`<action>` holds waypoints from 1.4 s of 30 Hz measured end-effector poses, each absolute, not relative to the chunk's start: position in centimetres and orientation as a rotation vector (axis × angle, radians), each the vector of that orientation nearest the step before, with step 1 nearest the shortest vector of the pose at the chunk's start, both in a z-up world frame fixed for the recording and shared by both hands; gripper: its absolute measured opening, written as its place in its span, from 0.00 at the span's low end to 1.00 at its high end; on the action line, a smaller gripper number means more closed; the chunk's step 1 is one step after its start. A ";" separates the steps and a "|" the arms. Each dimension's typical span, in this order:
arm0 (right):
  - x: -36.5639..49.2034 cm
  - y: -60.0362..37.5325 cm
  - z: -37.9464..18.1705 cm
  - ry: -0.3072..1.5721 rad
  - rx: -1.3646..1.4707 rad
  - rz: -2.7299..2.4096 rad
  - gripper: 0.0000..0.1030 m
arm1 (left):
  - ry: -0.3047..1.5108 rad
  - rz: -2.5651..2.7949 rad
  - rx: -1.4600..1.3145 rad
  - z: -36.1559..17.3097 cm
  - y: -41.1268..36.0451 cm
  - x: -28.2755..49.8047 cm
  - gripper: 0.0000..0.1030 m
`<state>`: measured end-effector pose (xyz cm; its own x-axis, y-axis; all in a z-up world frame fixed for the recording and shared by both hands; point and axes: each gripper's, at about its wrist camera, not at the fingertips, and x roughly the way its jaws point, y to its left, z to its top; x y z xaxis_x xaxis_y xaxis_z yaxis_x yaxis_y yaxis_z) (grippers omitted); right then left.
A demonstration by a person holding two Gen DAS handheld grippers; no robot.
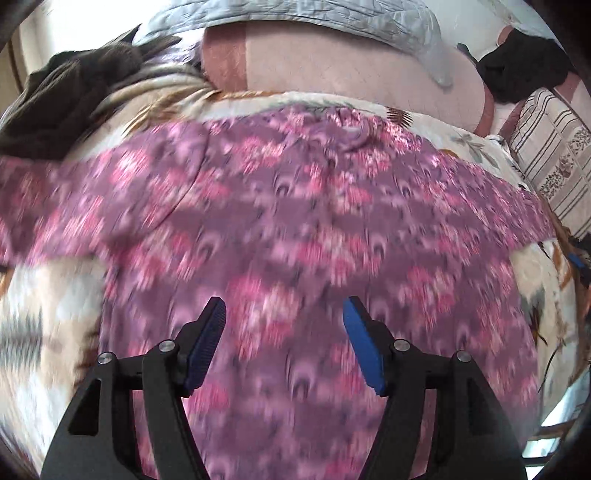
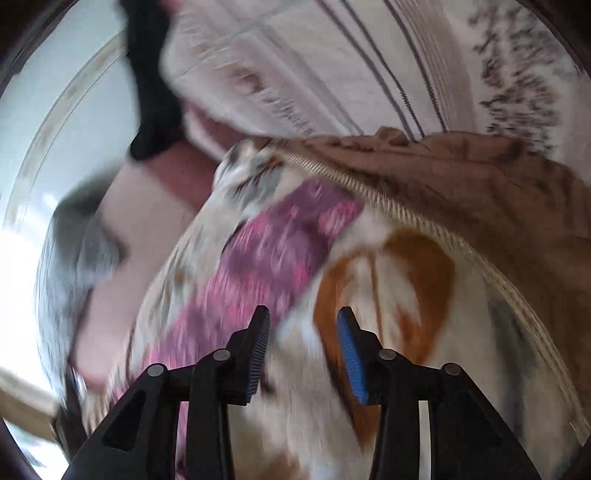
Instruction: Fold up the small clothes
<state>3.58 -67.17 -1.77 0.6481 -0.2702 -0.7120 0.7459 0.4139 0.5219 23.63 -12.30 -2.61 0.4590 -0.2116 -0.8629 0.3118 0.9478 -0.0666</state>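
A purple garment with a pink flower print [image 1: 295, 206] lies spread flat on a white blanket with orange and grey leaves [image 1: 48, 314]. My left gripper [image 1: 284, 314] is open and empty, just above the garment's lower middle. In the right wrist view, one sleeve or edge of the garment [image 2: 273, 251] lies on the blanket [image 2: 388, 288]. My right gripper [image 2: 303, 325] is open and empty, over the blanket just right of that purple edge. Both views are blurred by motion.
A dark brown cloth [image 1: 62, 96] lies at the far left. A pink sheet [image 1: 351, 66], a grey quilt [image 1: 303, 14] and a black item [image 1: 524, 70] lie behind. A striped pillow [image 1: 550, 155] is at the right. A brown cloth [image 2: 498, 192] lies by the blanket's edge.
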 end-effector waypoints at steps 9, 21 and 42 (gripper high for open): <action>8.1 -72.8 -6.1 0.496 1.044 -0.781 0.42 | 1.046 -0.388 0.125 -5.2 -15.6 26.7 0.63; 9.3 -68.4 -0.2 0.457 0.805 -0.773 0.09 | 0.875 -0.287 0.076 -2.7 -12.1 26.2 0.68; 18.8 -42.3 5.9 0.610 0.515 -0.361 0.09 | 1.139 -0.335 -0.108 -5.6 -7.9 29.0 0.68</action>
<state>18.78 -42.29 5.89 0.7643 -0.1691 -0.6223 0.4637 0.8147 0.3482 28.96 -7.89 -5.56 0.3747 -0.3156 -0.8718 0.2064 0.9451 -0.2535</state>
